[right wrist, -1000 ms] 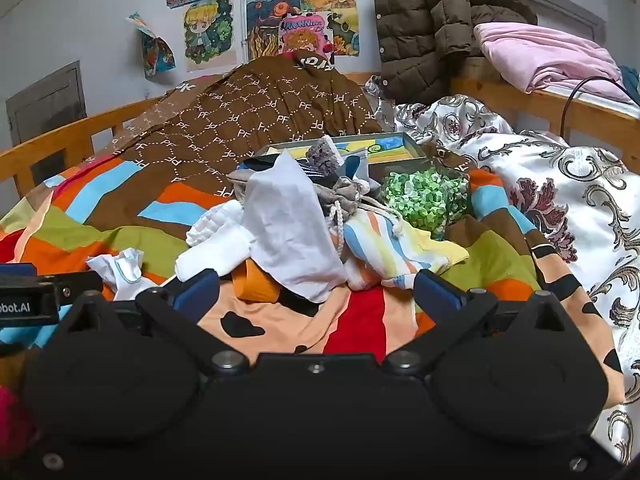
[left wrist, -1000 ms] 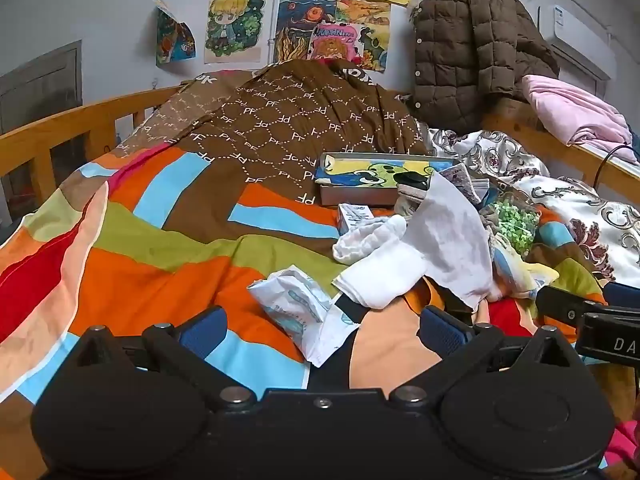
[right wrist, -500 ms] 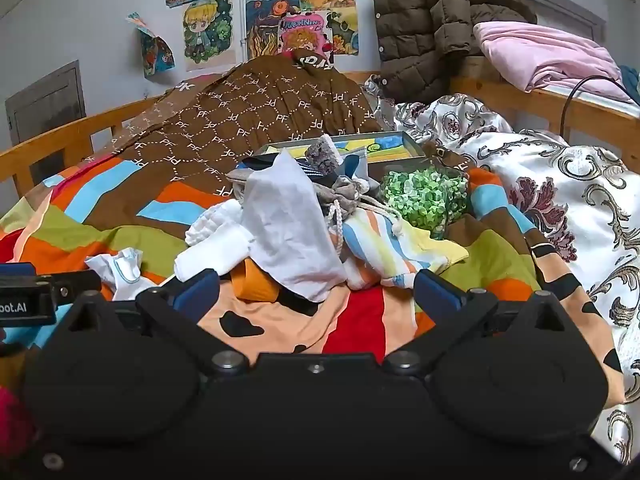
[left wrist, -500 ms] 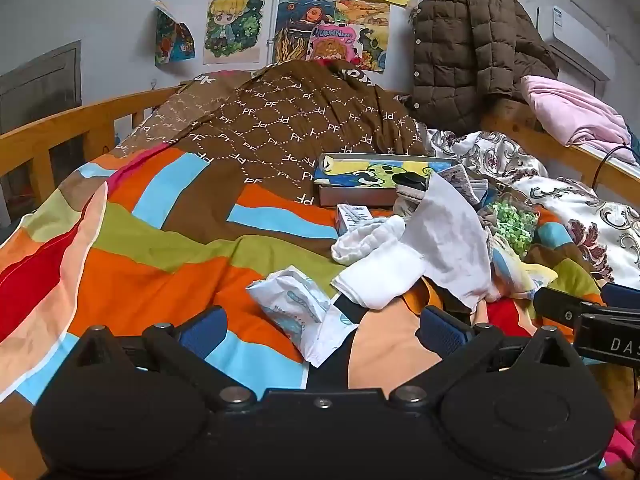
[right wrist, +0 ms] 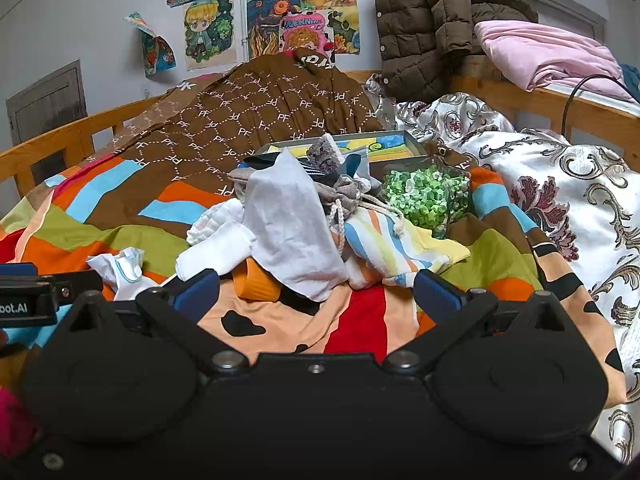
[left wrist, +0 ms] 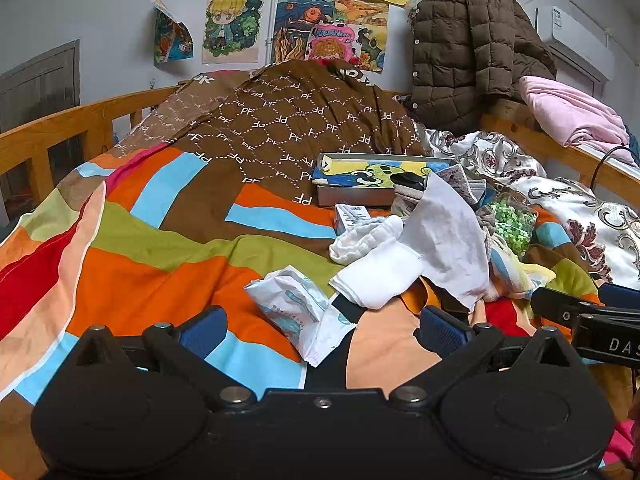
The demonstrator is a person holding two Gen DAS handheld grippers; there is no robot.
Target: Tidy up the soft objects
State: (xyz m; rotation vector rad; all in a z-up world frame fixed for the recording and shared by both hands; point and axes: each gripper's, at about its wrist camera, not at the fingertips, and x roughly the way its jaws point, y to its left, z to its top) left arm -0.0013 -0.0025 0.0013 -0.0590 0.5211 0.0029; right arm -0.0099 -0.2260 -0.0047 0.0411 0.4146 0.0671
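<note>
On your far left, the colour-block bedspread (left wrist: 152,248) lies bare up to the wooden bed rail (left wrist: 60,124). Moving right, a crumpled tissue packet (left wrist: 296,304) lies just ahead of your left gripper (left wrist: 320,326), with a folded white cloth (left wrist: 380,276) and a rolled white towel (left wrist: 366,236) beyond it. Behind these sits the shallow grey box (left wrist: 356,196) with a cartoon picture inside; dark and patterned pieces lie over its right end, though you cannot tell how much of them is actually in it. A pale grey cloth (right wrist: 288,232) is draped over the middle of the heap, touching a drawstring pouch (right wrist: 348,196) and a striped cloth (right wrist: 392,248). An orange item (right wrist: 256,284) pokes out under the grey cloth. Further right, a clear bag of green bits (right wrist: 428,196) rests against the heap, and the floral satin quilt (right wrist: 560,184) fills your right side.

Compared with half a second ago, nothing in the pile has shifted and both grippers sit where they were, give or take a hair.

Your left gripper's jaws stand wide apart and hold nothing; the tissue packet lies between the blue pads (left wrist: 202,330) without touching them. Your right gripper (right wrist: 316,296) is likewise spread wide and empty, hovering just short of the orange item and grey cloth.
</note>
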